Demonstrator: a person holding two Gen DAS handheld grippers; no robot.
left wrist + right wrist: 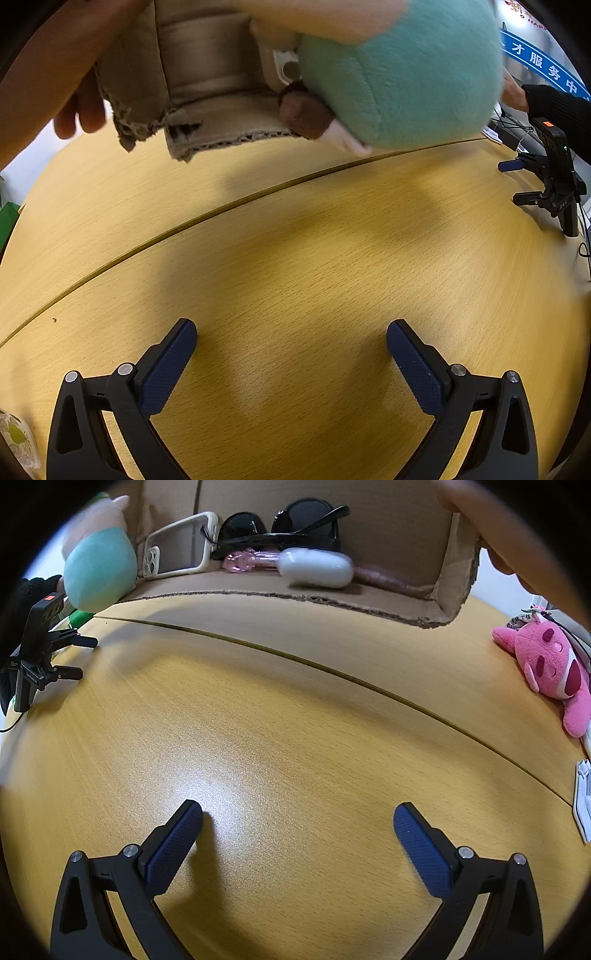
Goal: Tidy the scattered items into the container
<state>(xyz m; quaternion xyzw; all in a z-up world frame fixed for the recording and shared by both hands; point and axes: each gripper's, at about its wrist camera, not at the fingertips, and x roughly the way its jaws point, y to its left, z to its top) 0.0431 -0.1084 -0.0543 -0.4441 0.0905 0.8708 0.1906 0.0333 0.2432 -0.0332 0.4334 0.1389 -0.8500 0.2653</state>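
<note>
**Both grippers empty over bare wood, box tipped at the far edge**

Left gripper (pixel 291 332): jaws wide apart, nothing between the blue pads, low over the wooden table (pixel 295 240). Right gripper (pixel 297 814): likewise spread and empty, above a glossy patch of the same table (pixel 280 720).

Far ahead of the right gripper, a torn cardboard box (pixel 458 568), tilted with its open side toward the camera, gripped at its far right wall by a bare hand (pixel 509 531). Inside: black sunglasses (pixel 291 524) at the back, a clear phone case (pixel 177 546) leaning to the left, a pink transparent piece (pixel 243 559) and a white oval case (pixel 314 566) in front of the glasses, touching the box floor.

Just beside the box's left wall, a teal and cream plush toy (pixel 99 565), blurred. In the left wrist view the same plush toy (pixel 402 74) far ahead, hard against the cardboard box (pixel 207 74).

Well apart to the far right of the right gripper, on the table: a pink plush toy (pixel 550 664), outside the box.
</note>
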